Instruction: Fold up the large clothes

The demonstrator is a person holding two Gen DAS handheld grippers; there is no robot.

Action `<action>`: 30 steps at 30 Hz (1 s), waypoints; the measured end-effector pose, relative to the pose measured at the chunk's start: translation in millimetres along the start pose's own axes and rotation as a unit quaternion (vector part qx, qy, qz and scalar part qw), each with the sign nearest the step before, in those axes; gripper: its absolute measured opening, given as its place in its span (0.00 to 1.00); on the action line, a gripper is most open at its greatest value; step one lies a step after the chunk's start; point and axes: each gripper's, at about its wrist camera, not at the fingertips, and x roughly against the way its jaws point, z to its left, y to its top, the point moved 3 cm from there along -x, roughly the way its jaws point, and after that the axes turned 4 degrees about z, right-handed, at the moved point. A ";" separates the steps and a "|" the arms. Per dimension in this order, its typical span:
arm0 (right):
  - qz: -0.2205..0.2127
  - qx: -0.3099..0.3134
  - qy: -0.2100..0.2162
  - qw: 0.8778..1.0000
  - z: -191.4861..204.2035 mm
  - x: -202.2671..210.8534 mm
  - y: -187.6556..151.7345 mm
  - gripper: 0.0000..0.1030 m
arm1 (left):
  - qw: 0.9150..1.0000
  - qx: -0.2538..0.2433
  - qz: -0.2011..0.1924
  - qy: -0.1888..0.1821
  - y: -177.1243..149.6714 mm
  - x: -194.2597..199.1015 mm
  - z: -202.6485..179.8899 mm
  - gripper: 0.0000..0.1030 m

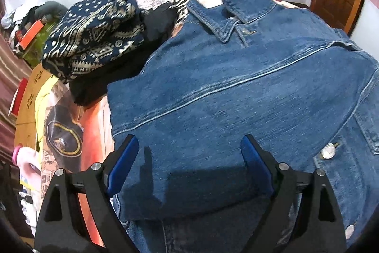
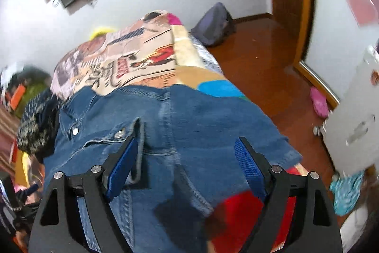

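A blue denim jacket (image 1: 236, 87) lies spread on the bed, collar toward the far side, one sleeve folded across its body. My left gripper (image 1: 189, 148) is open and empty, just above the folded sleeve. In the right wrist view the jacket (image 2: 189, 122) fills the middle. My right gripper (image 2: 187, 148) is open and empty above the jacket's right part, its blue pads (image 2: 246, 163) wide apart.
A folded navy patterned cloth on a black garment (image 1: 94, 39) sits left of the jacket. The bed has a comic-print blanket (image 2: 132, 58). A wooden floor (image 2: 260, 51), a dark bag (image 2: 213, 25), a door frame and a white cabinet (image 2: 355, 115) are to the right.
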 end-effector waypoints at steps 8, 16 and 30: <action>-0.006 -0.072 0.029 0.997 -43.1 7.7 -5.5 0.79 | 0.999 -0.006 -0.037 -0.035 32.3 28.3 -28.1 0.86; 0.062 -0.174 0.095 0.978 -90.2 -30.5 -27.1 0.75 | 0.997 0.000 -0.046 -0.068 50.2 37.1 -54.8 0.86; 0.085 -0.304 0.139 0.939 -141.3 -92.8 -16.7 0.23 | 0.998 0.008 -0.022 -0.059 39.5 27.2 -52.6 0.86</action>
